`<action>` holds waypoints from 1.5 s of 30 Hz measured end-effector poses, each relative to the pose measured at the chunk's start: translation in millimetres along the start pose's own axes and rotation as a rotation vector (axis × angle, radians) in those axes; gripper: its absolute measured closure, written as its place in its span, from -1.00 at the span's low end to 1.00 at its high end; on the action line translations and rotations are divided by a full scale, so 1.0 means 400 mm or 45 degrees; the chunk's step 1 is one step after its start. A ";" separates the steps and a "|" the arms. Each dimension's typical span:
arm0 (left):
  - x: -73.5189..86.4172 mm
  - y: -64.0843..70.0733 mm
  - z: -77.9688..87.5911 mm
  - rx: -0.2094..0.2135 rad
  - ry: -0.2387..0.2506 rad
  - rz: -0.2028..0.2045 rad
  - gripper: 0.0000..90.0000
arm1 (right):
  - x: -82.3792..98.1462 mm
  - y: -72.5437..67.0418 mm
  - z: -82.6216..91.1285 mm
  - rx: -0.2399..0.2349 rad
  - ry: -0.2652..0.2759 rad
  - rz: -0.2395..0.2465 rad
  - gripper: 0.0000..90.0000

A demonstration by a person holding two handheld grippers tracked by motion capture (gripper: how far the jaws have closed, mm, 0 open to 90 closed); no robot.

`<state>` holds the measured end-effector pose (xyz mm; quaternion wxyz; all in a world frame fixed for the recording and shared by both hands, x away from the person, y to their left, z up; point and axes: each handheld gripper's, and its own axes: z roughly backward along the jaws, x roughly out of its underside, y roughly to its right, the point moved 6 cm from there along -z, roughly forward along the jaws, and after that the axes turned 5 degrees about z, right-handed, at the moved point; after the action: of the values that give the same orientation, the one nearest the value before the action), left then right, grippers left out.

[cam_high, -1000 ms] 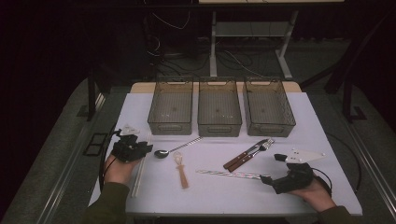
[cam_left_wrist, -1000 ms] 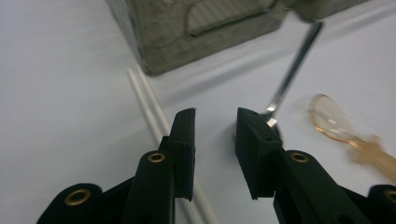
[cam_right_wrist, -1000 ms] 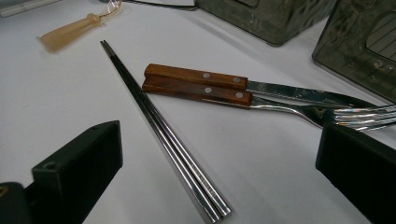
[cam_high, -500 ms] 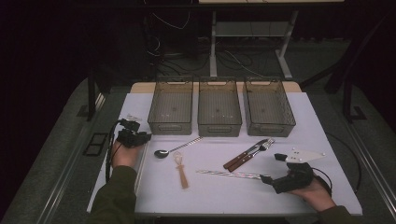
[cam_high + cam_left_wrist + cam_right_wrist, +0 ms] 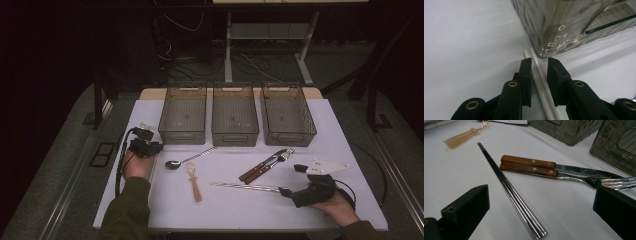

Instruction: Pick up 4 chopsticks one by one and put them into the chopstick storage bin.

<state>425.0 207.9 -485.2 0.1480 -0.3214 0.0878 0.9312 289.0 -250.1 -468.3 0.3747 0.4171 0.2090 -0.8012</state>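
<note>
Left gripper (image 5: 539,63) low beside the near corner of the left bin (image 5: 554,25), jaws narrow and just now closing in, with the pair of white chopsticks (image 5: 539,82) between them; left pad about touching, right pad apart by a sliver, so not yet clamped. Chopsticks flat on the white table (image 5: 320,125), side by side, tips just beside the bin wall. Probably light, stiff, smooth and round: likely to roll or scissor apart under a lopsided squeeze. Best taken across both sticks at once, near mid-length, pads square and low to the table, clear of the bin. Further right, metal chopsticks (image 5: 511,187) flat on the table between the wide-open, empty jaws of the right gripper (image 5: 540,192), beside a wooden-handled knife and fork (image 5: 531,166).
</note>
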 end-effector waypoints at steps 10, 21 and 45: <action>0.002 0.000 0.001 -0.002 0.000 -0.019 0.71 | 0.000 0.001 0.000 0.002 -0.002 -0.001 -0.98; 0.015 -0.004 0.013 0.022 0.000 -0.026 0.75 | -0.001 0.000 0.001 0.000 0.003 -0.003 -0.98; 0.034 0.028 0.026 0.187 -0.015 -0.158 0.76 | -0.001 0.000 0.003 0.003 0.004 0.000 -0.98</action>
<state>405.3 202.9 -484.8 0.2290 -0.3091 0.1350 0.9131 288.8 -250.6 -467.2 0.3740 0.4188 0.2088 -0.8007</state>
